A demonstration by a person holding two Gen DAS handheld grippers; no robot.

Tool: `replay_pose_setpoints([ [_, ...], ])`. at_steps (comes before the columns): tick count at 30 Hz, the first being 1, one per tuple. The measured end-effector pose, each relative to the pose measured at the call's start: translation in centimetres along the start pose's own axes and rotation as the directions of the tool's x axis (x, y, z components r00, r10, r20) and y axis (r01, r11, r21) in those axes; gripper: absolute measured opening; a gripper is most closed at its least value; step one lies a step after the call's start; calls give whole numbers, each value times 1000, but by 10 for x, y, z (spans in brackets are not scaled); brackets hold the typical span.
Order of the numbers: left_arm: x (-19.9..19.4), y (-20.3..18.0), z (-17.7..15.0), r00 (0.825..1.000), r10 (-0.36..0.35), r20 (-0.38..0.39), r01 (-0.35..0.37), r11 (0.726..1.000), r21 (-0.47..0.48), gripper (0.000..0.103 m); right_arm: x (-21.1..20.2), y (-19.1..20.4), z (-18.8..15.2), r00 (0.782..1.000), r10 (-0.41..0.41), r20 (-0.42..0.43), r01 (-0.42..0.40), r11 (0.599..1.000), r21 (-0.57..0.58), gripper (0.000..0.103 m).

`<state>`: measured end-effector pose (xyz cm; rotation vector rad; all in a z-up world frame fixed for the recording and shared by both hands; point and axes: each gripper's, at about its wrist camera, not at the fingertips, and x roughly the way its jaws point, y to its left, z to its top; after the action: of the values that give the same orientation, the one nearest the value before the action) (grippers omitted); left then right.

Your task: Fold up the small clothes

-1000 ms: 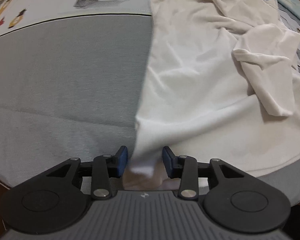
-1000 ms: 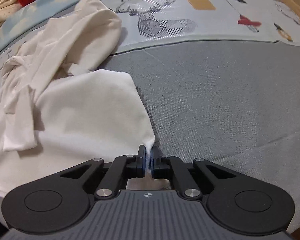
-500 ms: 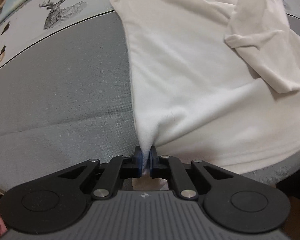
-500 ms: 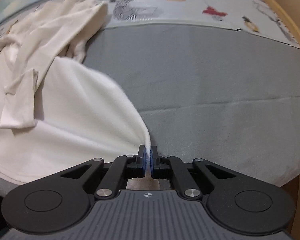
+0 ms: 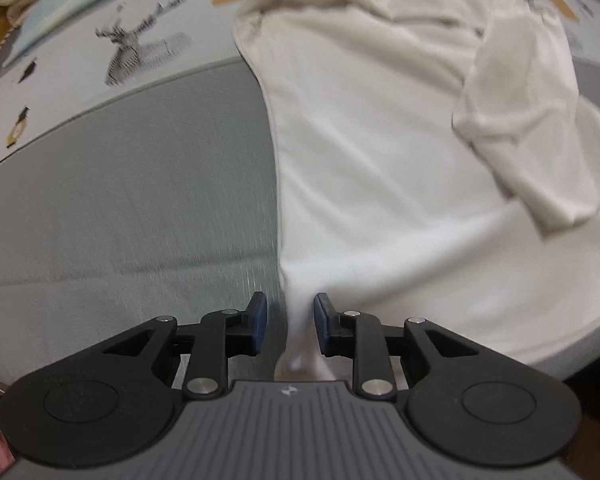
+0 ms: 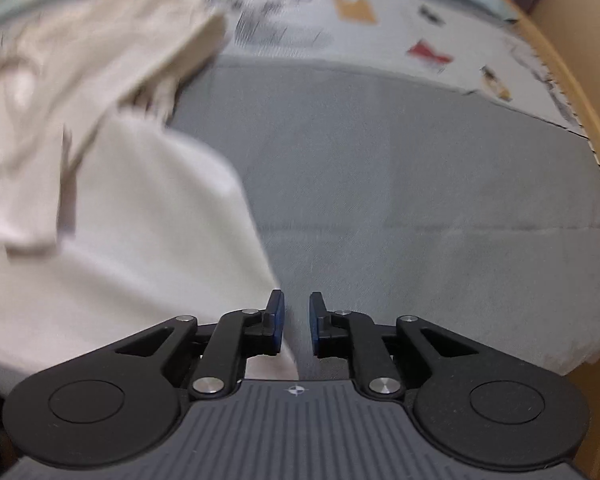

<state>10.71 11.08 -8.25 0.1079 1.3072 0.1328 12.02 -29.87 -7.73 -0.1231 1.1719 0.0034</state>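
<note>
A cream-white garment (image 5: 380, 168) lies spread on a bed, its body smooth and flat near the cameras and rumpled into soft folds at the far end. In the left wrist view a sleeve (image 5: 528, 132) lies doubled across its right part, the cuff end pointing toward the near right. The cloth looks like soft, matte knit with a slightly fuzzy surface. In the right wrist view the same garment (image 6: 140, 232) fills the left half, its far folds smeared by motion blur so the collar and sleeves cannot be made out.

The near hem is cut off in both views behind the tool bodies. A narrow pinch of hem stands between the blue pads of the left tool (image 5: 287, 322), whose jaws are opening; gaps show on both sides of the fabric, so the pads no longer press it. The right tool (image 6: 296, 322) is also opening, its jaws a little apart; the garment's corner sits against the left pad, while bare cover shows in the gap.

Both tools are black plastic with round pivots and a ribbed grey housing. The grey bed cover (image 5: 132, 208) is a finely woven fabric with a shallow crease, and beyond it lies a pale printed sheet (image 5: 140, 48) with a sketched deer and small coloured figures. A wooden edge (image 6: 580, 80) curves along the far right.
</note>
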Motion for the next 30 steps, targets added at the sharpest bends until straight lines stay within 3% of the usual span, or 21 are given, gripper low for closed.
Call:
replay_pose_setpoints([
  [3, -7, 0, 9, 997, -45, 59, 48, 998, -44, 28, -17, -7, 6, 991, 81, 105, -89, 994, 68, 16],
  [6, -9, -6, 11, 993, -101, 60, 104, 993, -59, 28, -20, 4, 9, 980, 145, 136, -149, 989, 19, 26],
  [9, 0, -14, 9, 994, -106, 15, 107, 994, -28, 28, -11, 27, 5, 983, 163, 88, -155, 983, -99, 27],
  [13, 31, -22, -4, 988, -43, -152, 53, 996, 68, 30, 15, 47, -3, 996, 85, -38, -91, 975, -204, 28],
  [15, 29, -21, -2, 989, -43, -142, 52, 997, 64, 31, 29, 47, -8, 994, 28, -109, -53, 971, -233, 28],
  [17, 23, -15, 2, 992, -58, -111, 59, 998, 10, 31, 32, 47, -9, 993, 9, -121, -38, 969, -244, 29],
  [20, 8, -4, 10, 998, -66, -22, 65, 996, -55, 32, 19, 46, 0, 998, 42, -54, -52, 977, -207, 29],
  [23, -3, 4, 19, 998, -44, 43, 48, 992, -115, 32, 2, 45, 10, 993, 99, 66, -88, 986, -143, 28],
  [25, -6, 10, 21, 998, -35, 61, 44, 989, -142, 32, -11, 45, 16, 981, 127, 149, -111, 988, -110, 27],
  [27, -7, 10, 23, 997, -35, 69, 46, 987, -154, 32, -18, 45, 23, 963, 169, 211, -154, 984, -86, 15],
  [30, -9, 4, 28, 996, -36, 77, 47, 990, -135, 32, -20, 52, 34, 939, 243, 245, -236, 970, -57, 14],
])
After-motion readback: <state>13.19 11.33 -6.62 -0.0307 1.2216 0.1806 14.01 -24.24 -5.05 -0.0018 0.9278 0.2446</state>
